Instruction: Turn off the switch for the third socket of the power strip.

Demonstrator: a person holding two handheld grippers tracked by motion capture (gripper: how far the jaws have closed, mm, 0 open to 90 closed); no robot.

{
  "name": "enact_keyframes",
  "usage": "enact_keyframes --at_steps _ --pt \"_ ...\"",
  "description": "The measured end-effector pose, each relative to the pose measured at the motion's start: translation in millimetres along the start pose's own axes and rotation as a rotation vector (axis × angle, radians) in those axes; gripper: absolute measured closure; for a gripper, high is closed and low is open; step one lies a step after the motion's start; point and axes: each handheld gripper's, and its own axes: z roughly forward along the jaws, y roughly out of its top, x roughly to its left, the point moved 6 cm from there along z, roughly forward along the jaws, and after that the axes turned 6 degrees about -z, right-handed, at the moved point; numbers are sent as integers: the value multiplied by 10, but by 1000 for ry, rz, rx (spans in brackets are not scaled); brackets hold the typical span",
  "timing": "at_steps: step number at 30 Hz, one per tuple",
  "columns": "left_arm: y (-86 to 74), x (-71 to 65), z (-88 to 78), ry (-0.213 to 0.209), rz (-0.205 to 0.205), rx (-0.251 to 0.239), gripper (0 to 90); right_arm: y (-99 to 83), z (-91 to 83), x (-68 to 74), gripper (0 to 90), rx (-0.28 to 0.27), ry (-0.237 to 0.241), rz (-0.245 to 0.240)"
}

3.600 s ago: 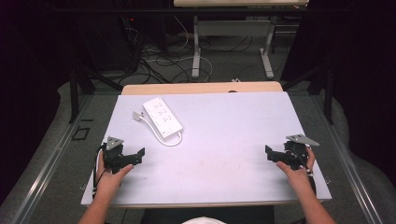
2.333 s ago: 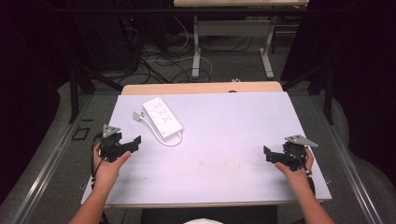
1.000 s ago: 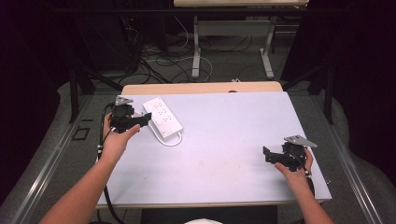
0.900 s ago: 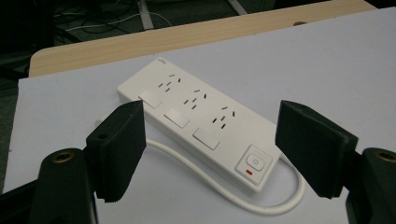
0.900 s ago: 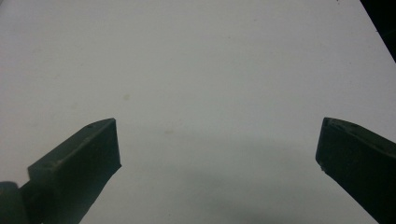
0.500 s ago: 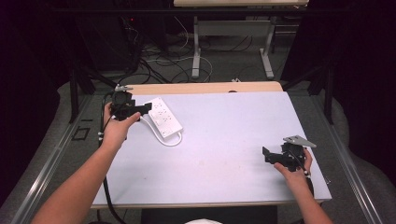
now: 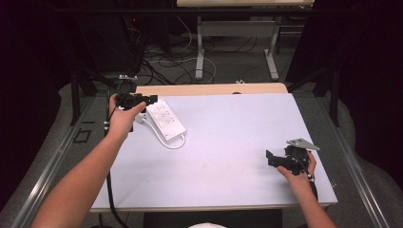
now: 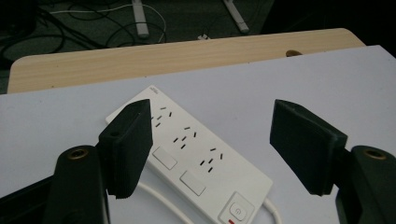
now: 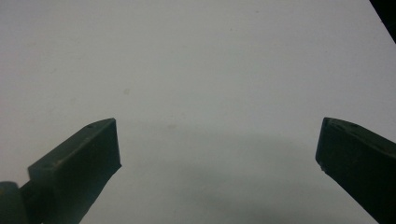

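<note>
A white power strip [image 7: 165,118] lies at an angle on the far left of the white table [image 7: 228,142], its cord looping at the near end. In the left gripper view its sockets and buttons [image 8: 196,154] lie just below and ahead of the jaws. My left gripper [image 7: 149,99] hovers over the strip's far end, open; its jaws have just been closing a little and the pads touch nothing [image 8: 212,130]. My right gripper [image 7: 269,159] rests near the table's right front, open wide over bare tabletop [image 9: 217,144].
A wooden table edge [image 7: 209,89] runs along the far side of the white top. Beyond it are floor cables and the metal legs of another desk [image 7: 199,52]. A black cable hangs from the left gripper past the table's left edge [image 7: 110,190].
My left hand has travelled from the near left of the table up to the far left, ending over the power strip's far end. The right hand has stayed put.
</note>
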Motion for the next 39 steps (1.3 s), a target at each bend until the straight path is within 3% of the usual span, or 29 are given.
enact_keyframes --at_steps 8,15,20,21,26,31,33,37,38,39 --pt "181 63 106 -9 -36 37 355 -11 -6 -12 0 1 -14 6" --pt "273 182 175 1 -80 35 389 -24 -4 -30 0 7 -20 27" --pt "285 275 231 12 -115 32 433 -30 1 -36 0 10 -26 22" --pt "274 334 252 6 -124 61 440 -31 1 -34 0 11 -24 24" --pt "265 449 319 9 -152 84 480 -34 5 -35 0 11 -26 18" --pt "262 532 384 21 -172 74 497 -41 14 -28 0 17 -24 18" --pt "251 602 411 34 -161 92 503 -40 20 -23 0 16 -25 21" --pt "239 636 457 40 -171 93 522 -42 21 -24 0 17 -24 21" --pt "233 631 462 24 -186 105 531 -42 21 -27 0 17 -25 21" --pt "232 642 485 30 -189 88 536 -43 22 -28 0 17 -24 21"
